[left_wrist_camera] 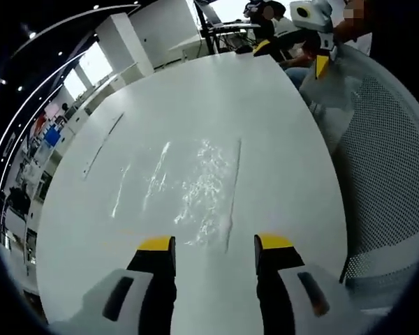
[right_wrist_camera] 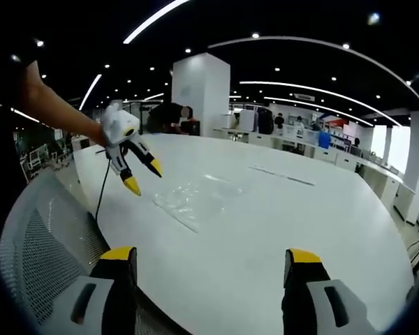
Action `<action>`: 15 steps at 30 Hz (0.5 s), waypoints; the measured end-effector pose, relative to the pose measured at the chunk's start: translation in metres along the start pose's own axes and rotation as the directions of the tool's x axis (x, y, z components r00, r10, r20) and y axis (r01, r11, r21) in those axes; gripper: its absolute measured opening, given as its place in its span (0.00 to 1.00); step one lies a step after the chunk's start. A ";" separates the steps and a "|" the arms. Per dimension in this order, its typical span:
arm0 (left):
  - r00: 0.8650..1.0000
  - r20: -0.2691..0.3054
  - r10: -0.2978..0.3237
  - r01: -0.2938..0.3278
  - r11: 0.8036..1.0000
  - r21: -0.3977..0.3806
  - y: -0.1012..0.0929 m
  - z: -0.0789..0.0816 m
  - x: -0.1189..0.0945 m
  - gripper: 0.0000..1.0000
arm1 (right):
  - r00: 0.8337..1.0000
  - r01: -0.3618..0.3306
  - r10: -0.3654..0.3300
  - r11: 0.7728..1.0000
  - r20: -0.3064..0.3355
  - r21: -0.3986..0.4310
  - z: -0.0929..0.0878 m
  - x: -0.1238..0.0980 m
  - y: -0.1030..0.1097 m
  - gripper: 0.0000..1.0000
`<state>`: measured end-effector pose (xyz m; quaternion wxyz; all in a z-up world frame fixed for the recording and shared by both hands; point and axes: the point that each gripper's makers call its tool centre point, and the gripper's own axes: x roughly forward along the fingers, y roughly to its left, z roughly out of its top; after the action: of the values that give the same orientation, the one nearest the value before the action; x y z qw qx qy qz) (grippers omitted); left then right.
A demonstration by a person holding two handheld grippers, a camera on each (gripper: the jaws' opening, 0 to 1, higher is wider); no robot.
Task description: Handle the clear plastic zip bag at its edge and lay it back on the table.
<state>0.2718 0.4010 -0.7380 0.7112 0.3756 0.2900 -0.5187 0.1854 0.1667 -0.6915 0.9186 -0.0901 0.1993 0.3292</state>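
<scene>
The clear plastic zip bag (left_wrist_camera: 188,192) lay flat on the white table (left_wrist_camera: 195,91), its film wrinkled and catching the light in bright, crinkled streaks. One long edge showed as a straight ridge running down its right side in the left gripper view, where the bag sat just ahead of the jaws. In the right gripper view the bag (right_wrist_camera: 195,199) looked much fainter, a slightly glossy patch with one straight edge, lying towards the table's near side.

The left gripper (left_wrist_camera: 214,243) hovered just short of the bag's near edge, its yellow-tipped jaws spread wide apart and holding nothing. The right gripper view showed that same gripper (right_wrist_camera: 143,176) from the side, held in a person's hand above the table beside the bag, jaws parted with nothing between them. The right gripper (right_wrist_camera: 213,256) was also wide open and empty, well back from the bag over the table's edge; in the left gripper view it (left_wrist_camera: 321,64) appeared far off at the table's far rim.

A grey mesh chair (right_wrist_camera: 45,244) stood beside the table. The right gripper view also took in a white pillar (right_wrist_camera: 201,94) and ceiling light strips (right_wrist_camera: 153,17).
</scene>
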 end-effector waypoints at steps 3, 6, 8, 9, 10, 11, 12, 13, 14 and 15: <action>1.000 -0.013 -0.014 0.014 1.000 0.008 0.001 -0.003 0.004 0.41 | 1.000 -0.001 0.001 1.000 0.002 -0.005 0.001 0.000 0.001 0.85; 1.000 -0.018 -0.025 0.025 1.000 0.014 0.002 -0.003 0.008 0.38 | 1.000 -0.002 0.002 1.000 0.001 -0.006 0.001 0.000 0.001 0.85; 0.999 -0.020 -0.032 0.033 0.999 0.017 0.003 -0.003 0.010 0.36 | 1.000 -0.002 0.002 1.000 -0.002 -0.004 0.001 0.000 0.001 0.85; 0.999 -0.023 -0.038 0.038 0.999 0.020 0.003 -0.003 0.012 0.34 | 1.000 -0.002 0.002 1.000 -0.003 -0.003 0.001 0.000 0.001 0.85; 0.999 -0.027 -0.042 0.043 0.999 0.024 0.003 -0.003 0.013 0.33 | 1.000 -0.002 0.002 1.000 -0.003 -0.003 0.001 0.000 0.001 0.85; 0.998 -0.033 -0.051 0.052 0.998 0.028 0.002 -0.003 0.015 0.32 | 1.000 -0.001 0.001 1.000 -0.002 -0.005 0.001 0.000 0.001 0.84; 0.998 -0.038 -0.057 0.058 0.998 0.031 0.002 -0.004 0.017 0.31 | 1.000 -0.001 0.001 1.000 -0.001 -0.006 0.002 0.000 0.001 0.84; 0.997 -0.045 -0.065 0.066 0.997 0.037 0.001 -0.003 0.018 0.31 | 1.000 -0.001 0.001 1.000 0.000 -0.008 0.002 0.000 0.001 0.83; 0.997 -0.048 -0.068 0.070 0.997 0.038 0.000 -0.003 0.019 0.31 | 1.000 -0.001 0.001 1.000 0.002 -0.009 0.002 0.000 0.001 0.83; 0.996 -0.051 -0.072 0.074 0.997 0.037 0.000 -0.004 0.020 0.31 | 1.000 0.000 0.000 1.000 0.004 -0.012 0.003 0.000 0.001 0.83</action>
<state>0.2775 0.3934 -0.7561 0.6769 0.3913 0.3111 -0.5402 0.1854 0.1683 -0.6890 0.9184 -0.0951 0.1955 0.3307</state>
